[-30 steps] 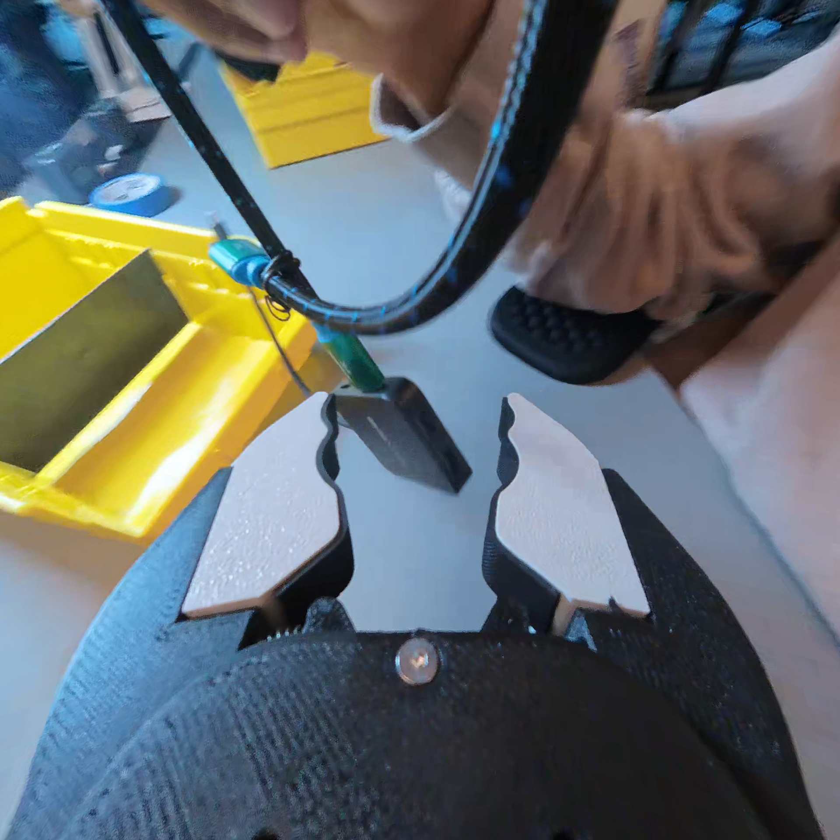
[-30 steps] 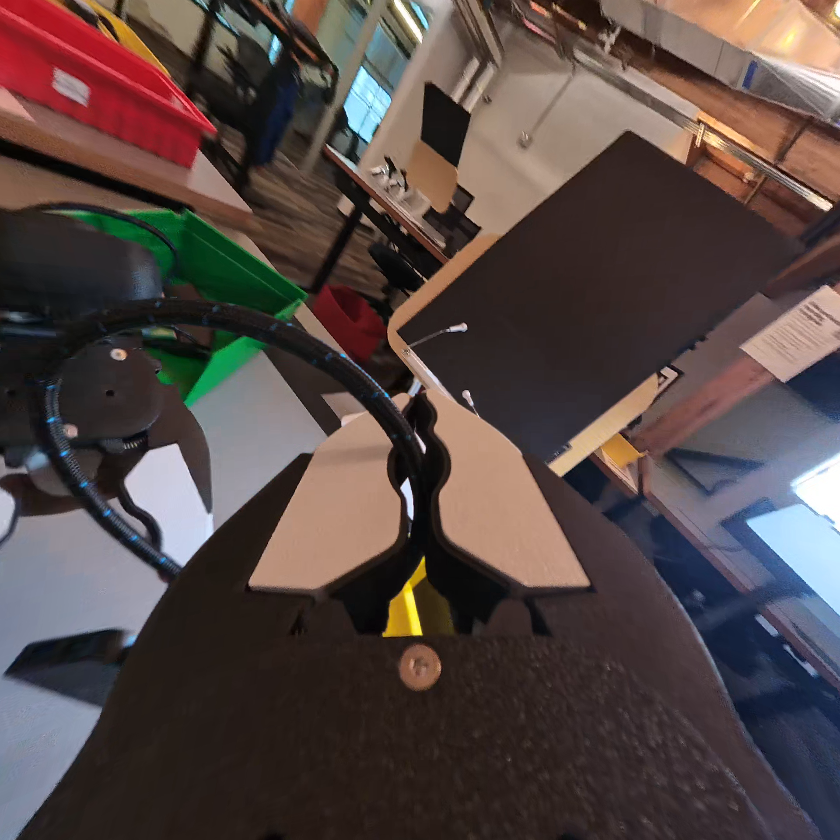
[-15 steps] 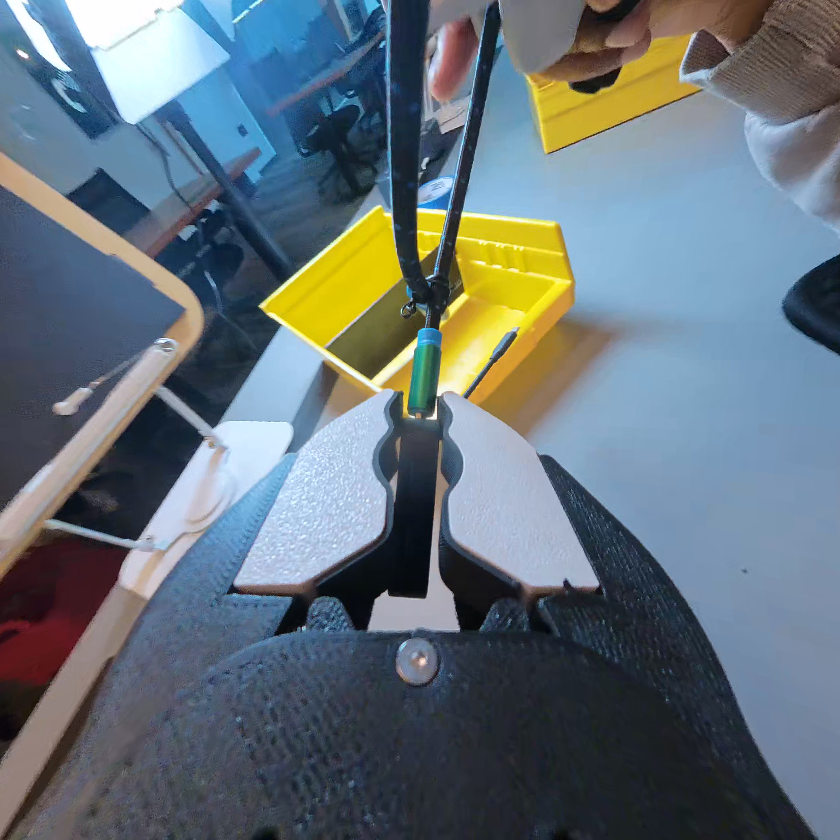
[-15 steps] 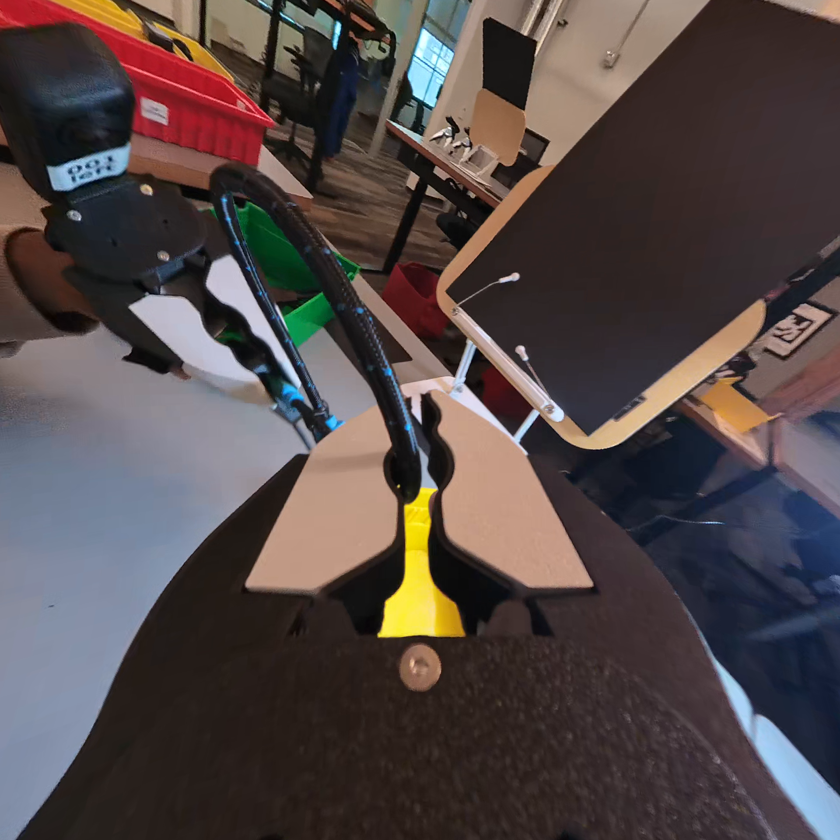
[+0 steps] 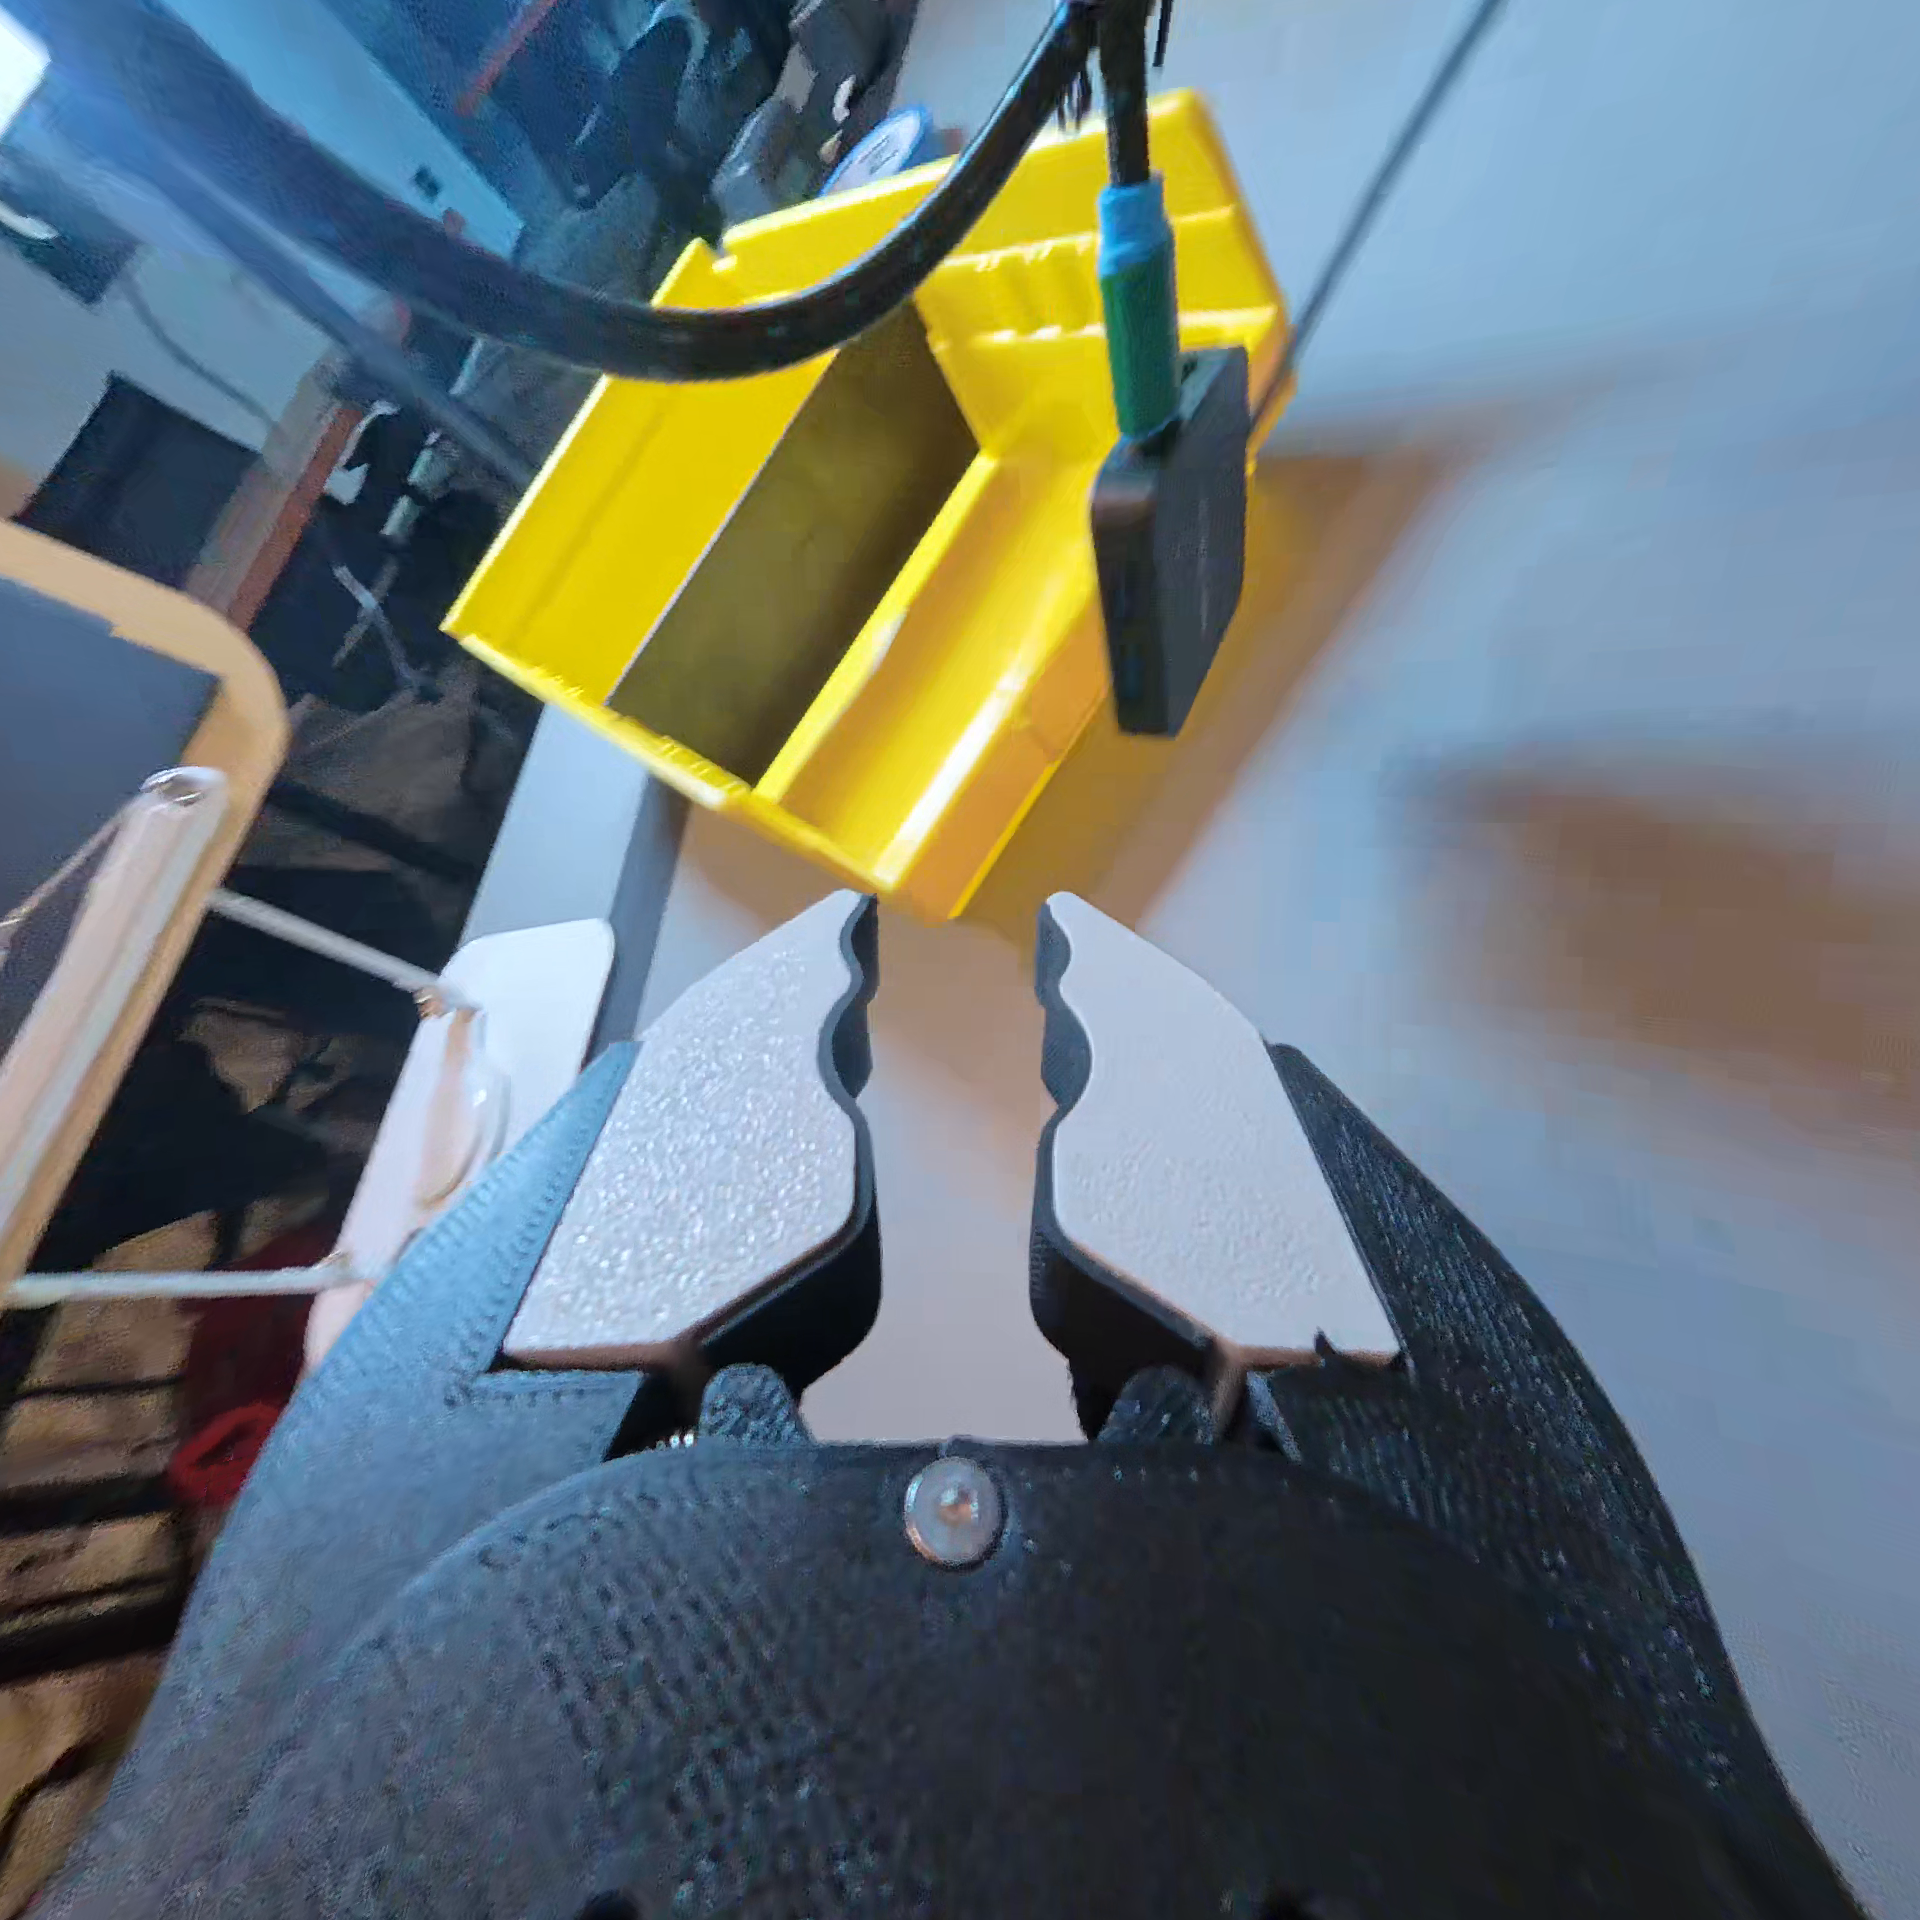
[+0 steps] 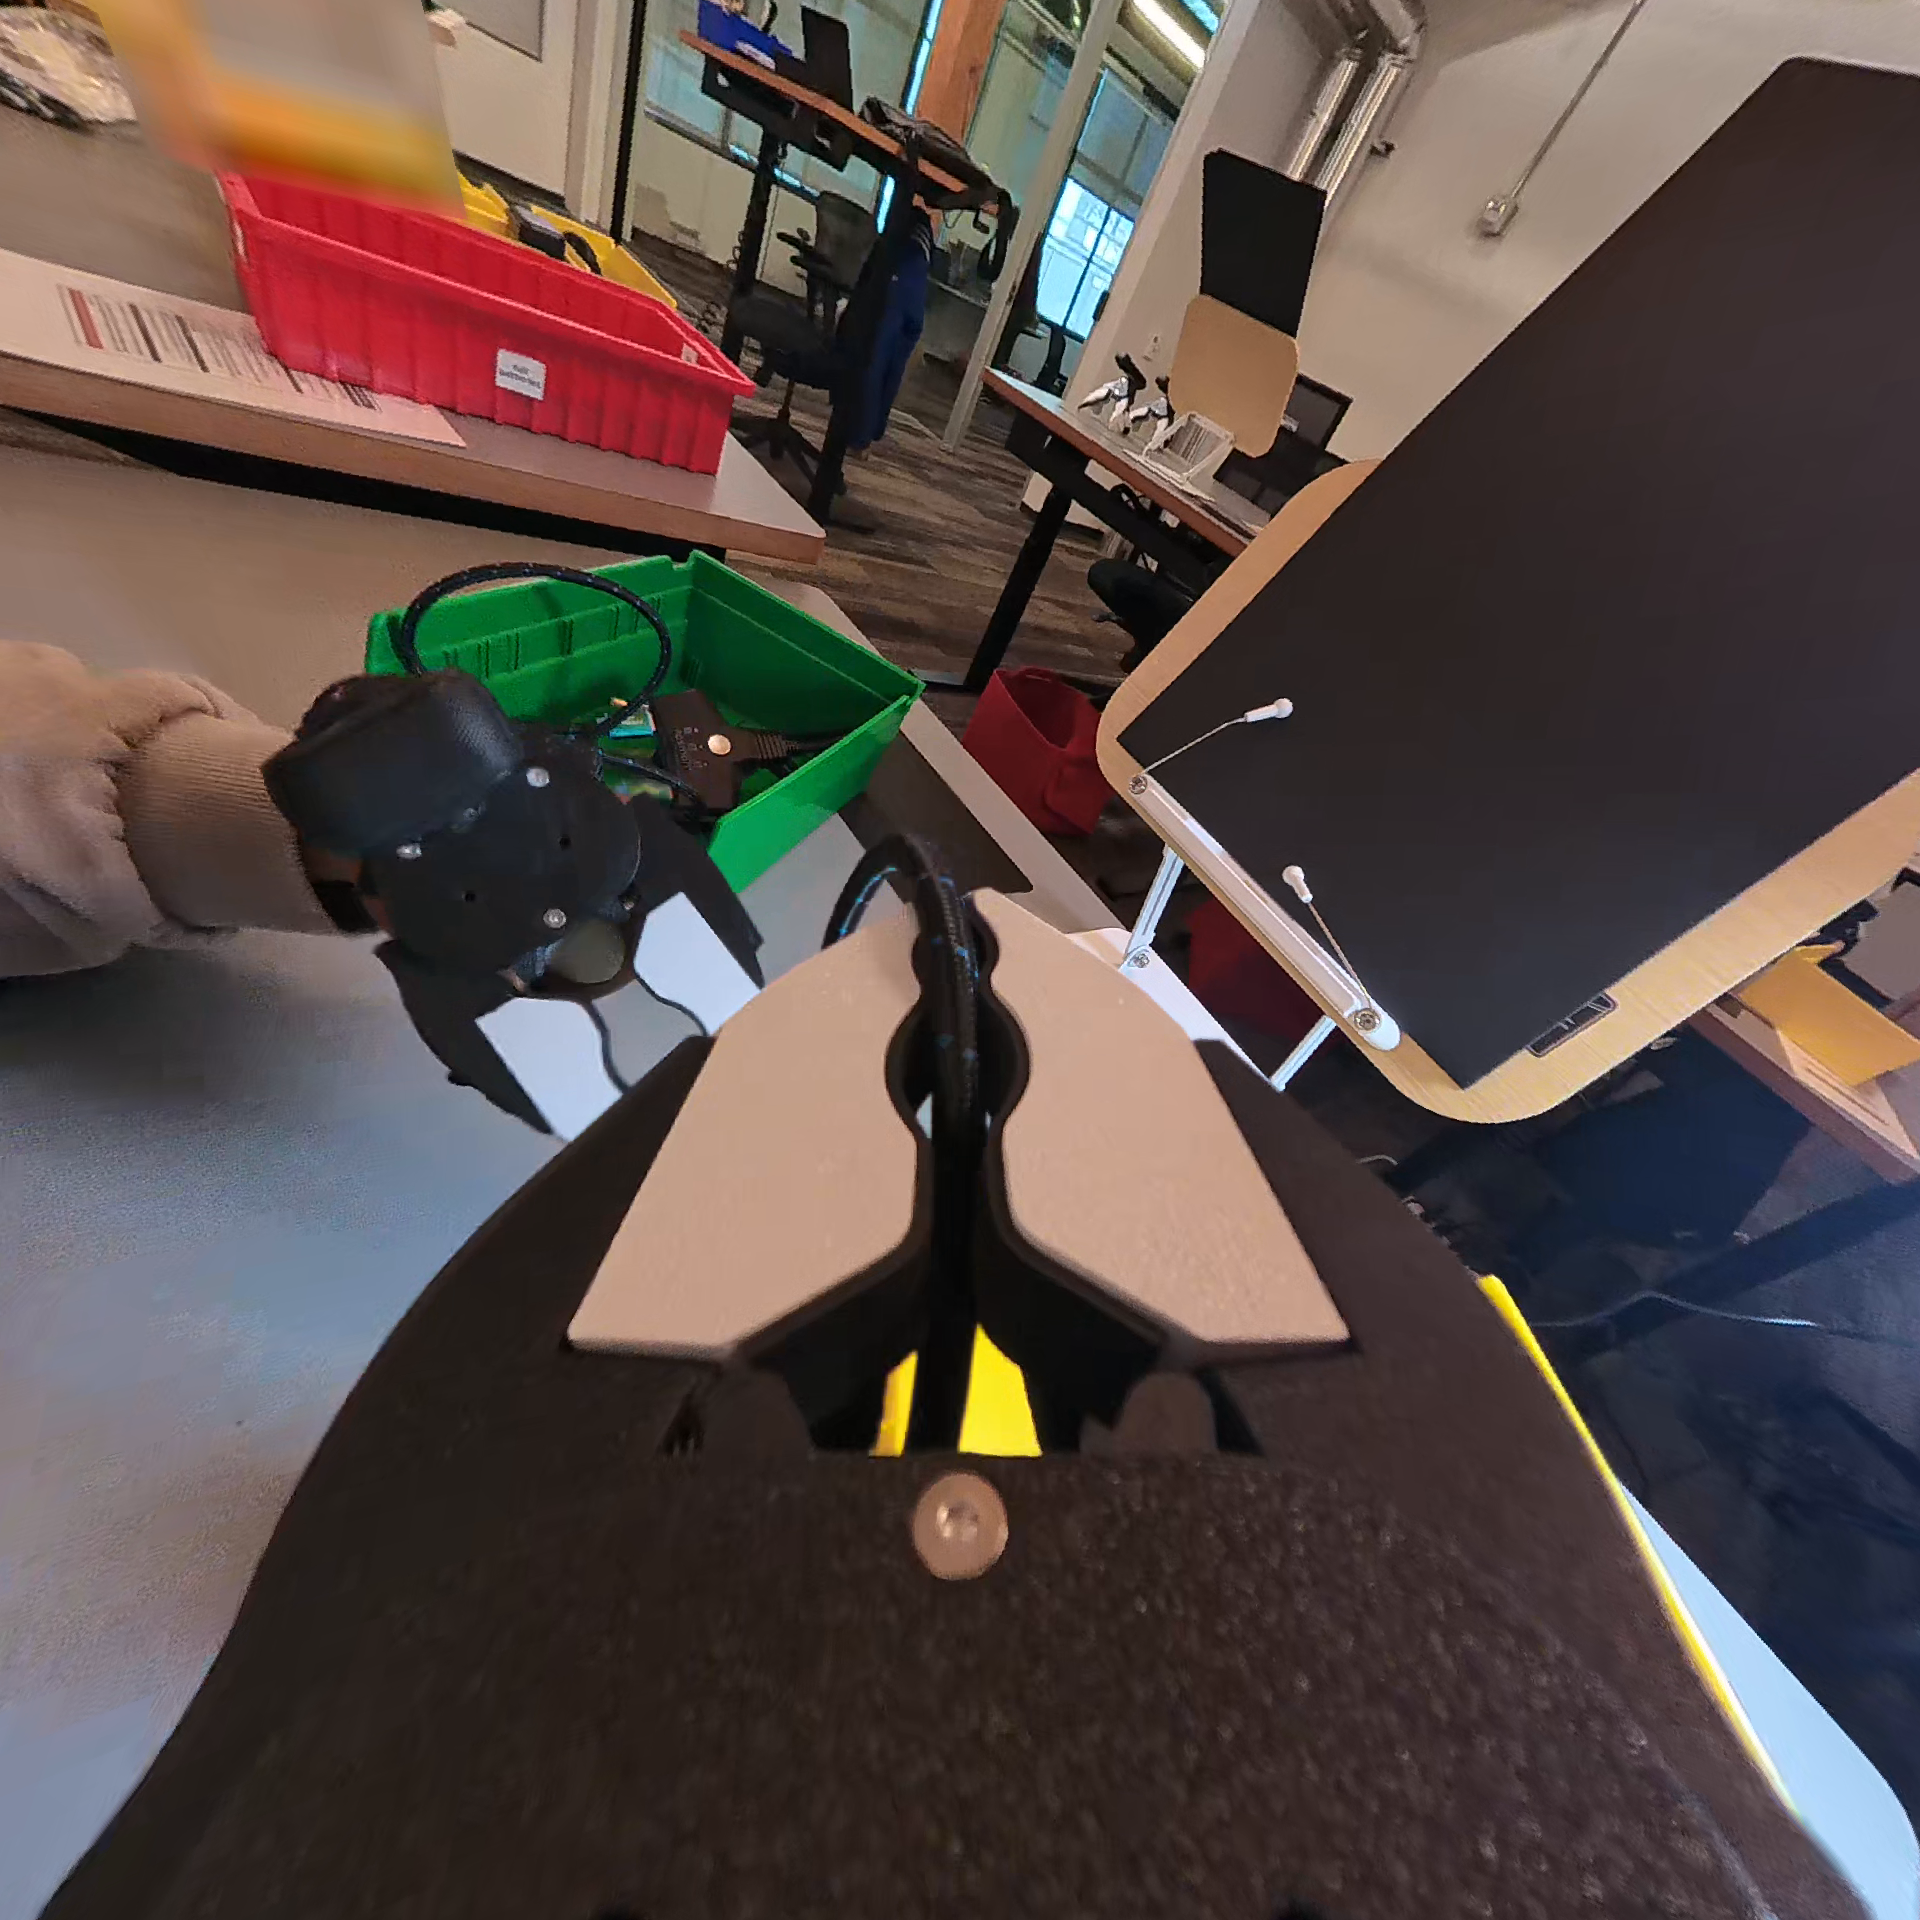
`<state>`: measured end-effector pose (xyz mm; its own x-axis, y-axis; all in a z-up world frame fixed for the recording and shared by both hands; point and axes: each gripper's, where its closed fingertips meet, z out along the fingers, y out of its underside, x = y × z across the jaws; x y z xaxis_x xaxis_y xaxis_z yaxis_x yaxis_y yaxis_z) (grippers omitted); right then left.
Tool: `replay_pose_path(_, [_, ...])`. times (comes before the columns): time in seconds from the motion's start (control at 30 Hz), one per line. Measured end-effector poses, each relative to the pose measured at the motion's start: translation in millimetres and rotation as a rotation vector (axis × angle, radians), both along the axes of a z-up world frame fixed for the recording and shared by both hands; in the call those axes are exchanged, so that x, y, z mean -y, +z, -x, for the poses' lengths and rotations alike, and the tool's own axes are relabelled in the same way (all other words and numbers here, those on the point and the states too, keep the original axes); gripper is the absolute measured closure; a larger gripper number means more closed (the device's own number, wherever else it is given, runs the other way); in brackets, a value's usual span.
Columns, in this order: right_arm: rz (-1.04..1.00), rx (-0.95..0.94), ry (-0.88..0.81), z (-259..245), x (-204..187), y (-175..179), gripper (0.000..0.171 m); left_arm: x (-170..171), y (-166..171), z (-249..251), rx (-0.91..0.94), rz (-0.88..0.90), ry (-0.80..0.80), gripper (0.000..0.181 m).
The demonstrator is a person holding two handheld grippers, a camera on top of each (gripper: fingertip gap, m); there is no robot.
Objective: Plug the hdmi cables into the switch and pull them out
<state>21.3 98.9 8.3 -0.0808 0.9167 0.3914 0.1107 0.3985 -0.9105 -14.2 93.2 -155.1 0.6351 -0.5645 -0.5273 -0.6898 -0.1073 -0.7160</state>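
The HDMI cable [image 6: 958, 997], a black braided lead flecked with blue, runs straight up the slot between your right gripper [image 6: 954, 914] pads, and those pads are pressed in on it with no gap left beside the cord. In the left wrist view the same cable [image 5: 727, 332] sweeps in a dark loop over the yellow bin [image 5: 873, 520] and ends in a green and blue collar from which a flat black plug body [image 5: 1169, 551] hangs in the air, tilted, clear of everything and well ahead of your fingertips.

Your left gripper [image 5: 956, 920] has its pads parted by a moderate gap and nothing sits between them; only grey table [image 5: 1558, 1039] shows through. From the right wrist view that left gripper [image 6: 613, 997] is held low over the table, fingers pointing down and toward you, your hand hidden behind its black housing and a beige sleeve [image 6: 114, 810] leading off to the left edge.

As for writing: a small white label is stuck on the front wall of the red bin [image 6: 457, 332], and a printed sheet [image 6: 208, 353] with dark and red bars lies beside it on the far table; the text on both is too small to make out. A green bin [image 6: 810, 717] beyond your left gripper holds a black switch [image 6: 717, 743] with faint marking on its top and more coiled cable. A dark panel on a white stand [image 6: 1558, 623] leans at the right.
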Motion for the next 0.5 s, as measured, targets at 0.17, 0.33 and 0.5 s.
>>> replay_pose_path(0.17, [0.02, -0.026, 0.02, -3.7, 2.4, 6.6, 0.17, 11.9, -0.2, -34.0, 0.261, 0.134, -0.134, 0.128])
replay_pose_path(0.33, [0.047, -0.1, 0.116, -6.0, 20.8, 19.2, 0.17, 3.9, -10.7, -43.5, 0.191, 0.078, -0.121, 0.156])
replay_pose_path(0.5, [0.053, -0.159, -0.031, -19.4, -15.8, 30.6, 0.171, 8.9, 17.6, -18.4, 0.159, 0.021, -0.083, 0.167])
